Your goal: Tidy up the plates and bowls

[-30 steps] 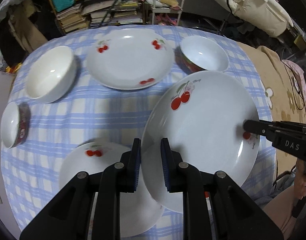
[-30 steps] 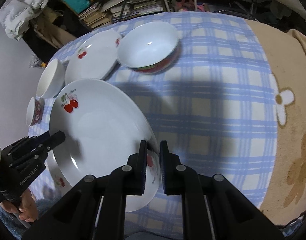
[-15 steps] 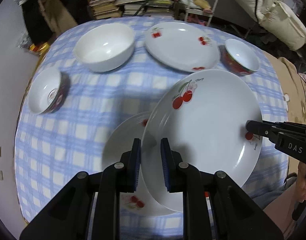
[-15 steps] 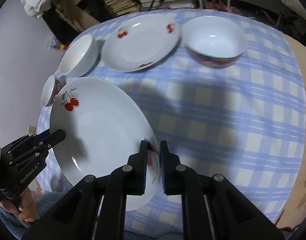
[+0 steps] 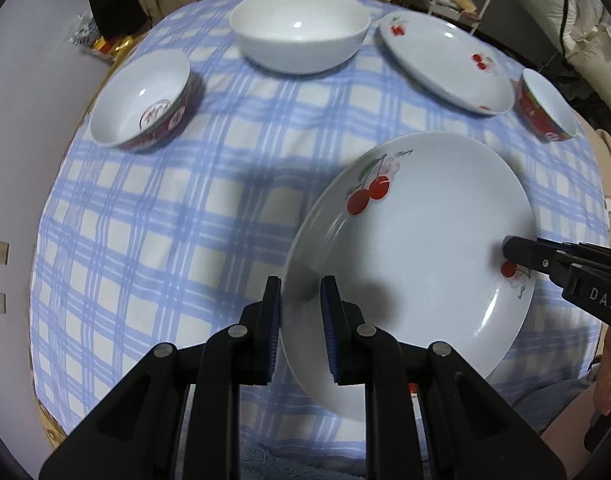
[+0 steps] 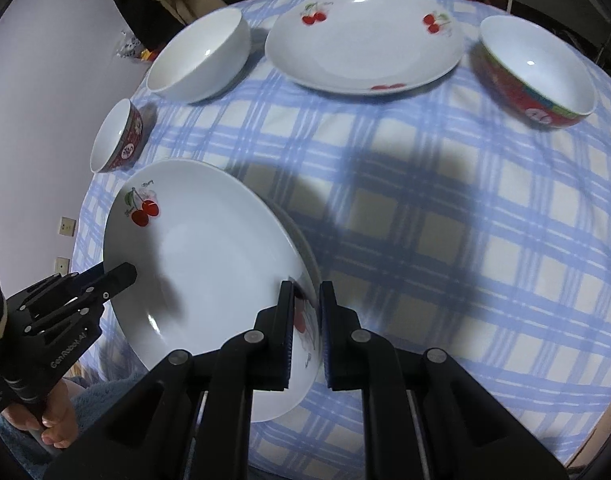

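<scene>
A large white cherry plate [image 5: 417, 248] is held between both grippers over the near edge of the table; it also shows in the right wrist view [image 6: 201, 264]. My left gripper [image 5: 300, 312] is shut on its left rim. My right gripper [image 6: 306, 312] is shut on its right rim and shows as a black tip in the left wrist view [image 5: 521, 254]. A thin rim of another plate [image 6: 305, 252] shows just under the held plate. A second cherry plate [image 6: 365, 40] lies at the far side.
A plain white bowl [image 6: 201, 60] stands far left, a small red-patterned bowl [image 6: 119, 136] at the left edge, and a red bowl [image 6: 537, 72] far right. The blue checked tablecloth [image 6: 445, 208] covers the round table. Shelves of books stand behind.
Both grippers have carried the big plate leftward over the smaller cherry plate near the front edge, which is now almost wholly hidden beneath it. Both stay shut on the rim.
</scene>
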Demonstrator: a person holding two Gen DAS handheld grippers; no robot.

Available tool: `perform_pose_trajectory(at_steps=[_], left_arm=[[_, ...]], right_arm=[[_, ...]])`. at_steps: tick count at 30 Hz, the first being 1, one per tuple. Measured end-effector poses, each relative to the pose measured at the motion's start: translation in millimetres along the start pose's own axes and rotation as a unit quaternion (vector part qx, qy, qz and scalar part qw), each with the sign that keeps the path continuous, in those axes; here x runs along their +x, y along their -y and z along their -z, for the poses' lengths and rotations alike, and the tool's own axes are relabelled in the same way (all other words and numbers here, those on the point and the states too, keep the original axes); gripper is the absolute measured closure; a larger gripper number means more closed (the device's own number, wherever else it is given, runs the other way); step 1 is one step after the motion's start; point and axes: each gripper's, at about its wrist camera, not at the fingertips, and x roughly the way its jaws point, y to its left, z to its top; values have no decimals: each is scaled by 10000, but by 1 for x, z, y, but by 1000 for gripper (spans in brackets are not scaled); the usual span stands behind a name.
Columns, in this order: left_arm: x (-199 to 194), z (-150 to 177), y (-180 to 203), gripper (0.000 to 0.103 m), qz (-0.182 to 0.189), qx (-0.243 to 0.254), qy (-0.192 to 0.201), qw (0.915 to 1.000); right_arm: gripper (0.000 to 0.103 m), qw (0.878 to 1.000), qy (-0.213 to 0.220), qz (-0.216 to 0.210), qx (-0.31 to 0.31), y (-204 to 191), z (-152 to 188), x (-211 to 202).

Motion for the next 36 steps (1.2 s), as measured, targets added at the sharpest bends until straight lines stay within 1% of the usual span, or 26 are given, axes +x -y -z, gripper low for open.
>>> perform_pose_trajectory(at_steps=[7, 11, 16, 19, 20, 23, 28, 33, 36], left_arm=[[15, 1, -4, 83, -84, -44, -154, 9998], [28, 2, -7, 81, -30, -139, -316, 9994], [32, 2, -8, 81, -2, -129, -335, 9994], [36, 2, -7, 81, 15, -98, -378, 9992], [37, 3, -5, 82, -61, -35, -383, 9992], [39, 4, 1, 82, -257, 109, -324, 9991], [36, 7, 3, 84, -283, 73, -273, 9992], [31, 11, 8, 84, -394, 156, -186, 9989], [23, 14, 12, 84, -439, 188, -112, 9988]], right_arm=[[89, 10000, -7, 49, -67, -5, 1, 12], [89, 9998, 85, 112, -108, -7, 1, 14], [89, 9987, 206, 288, -356, -14, 3, 13], [90, 9981, 322, 346, -383, -15, 5, 12], [90, 9979, 364, 363, -397, -16, 5, 11], [90, 9967, 464, 460, -472, -16, 6, 10], [90, 9968, 521, 469, -380, -11, 8, 8], [90, 9972, 652, 264, -273, -8, 9, 2], [90, 9970, 635, 360, -258, -7, 10, 2]])
